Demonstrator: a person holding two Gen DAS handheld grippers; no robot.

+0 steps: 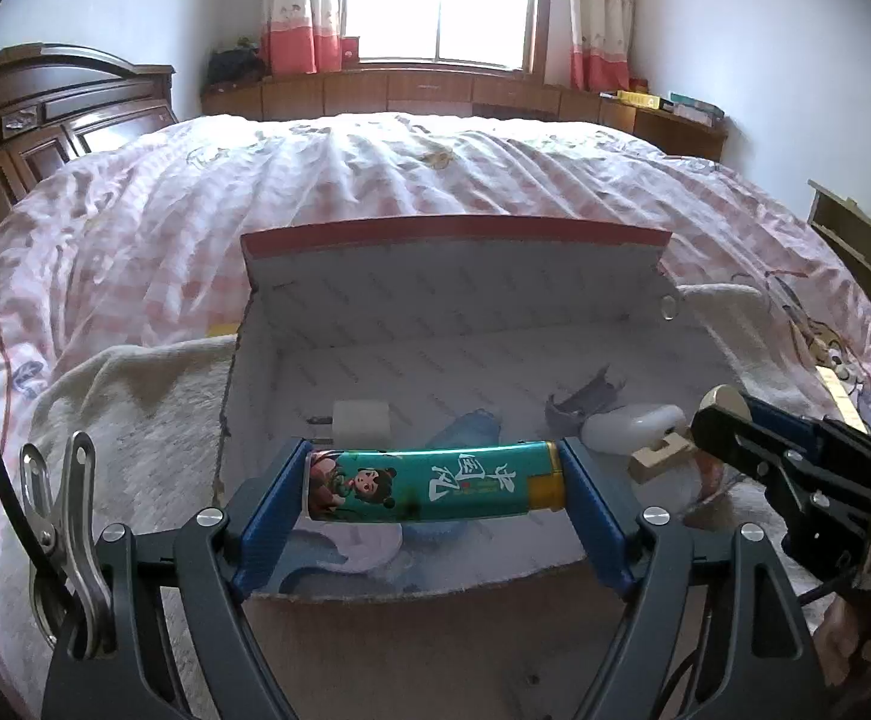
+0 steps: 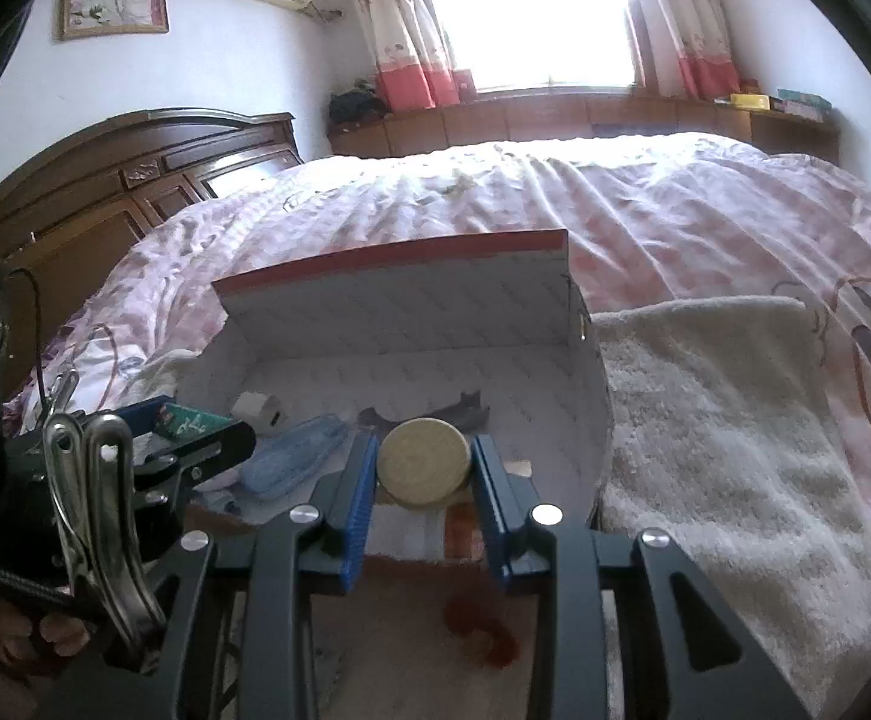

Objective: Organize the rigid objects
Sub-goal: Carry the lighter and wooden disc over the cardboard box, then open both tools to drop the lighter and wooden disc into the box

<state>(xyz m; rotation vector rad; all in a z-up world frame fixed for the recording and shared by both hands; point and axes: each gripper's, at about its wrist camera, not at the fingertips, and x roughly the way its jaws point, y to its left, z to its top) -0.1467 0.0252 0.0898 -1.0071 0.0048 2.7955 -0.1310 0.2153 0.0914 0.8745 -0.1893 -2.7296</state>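
My left gripper (image 1: 435, 489) is shut on a teal lighter (image 1: 465, 480) with a cartoon figure and a yellow end. It lies crosswise between the blue pads, over the front of an open cardboard box (image 1: 453, 276). In the right wrist view my right gripper (image 2: 423, 468) is shut on a round pale wooden disc (image 2: 423, 459) above the same box (image 2: 399, 312). In the box lie a white charger cube (image 1: 362, 420), a clear blue case (image 2: 294, 459), a grey scrap (image 1: 579, 402) and a white rounded object (image 1: 627, 429). The right gripper (image 1: 720, 414) shows at the right of the left wrist view.
The box rests on a white fluffy towel (image 2: 717, 420) on a bed with a pink checked quilt (image 1: 375, 168). A dark wooden headboard (image 2: 135, 180) stands to the left. A pale wooden shelf (image 1: 855, 240) is at the far right. A red stain (image 2: 483, 630) marks the box's near flap.
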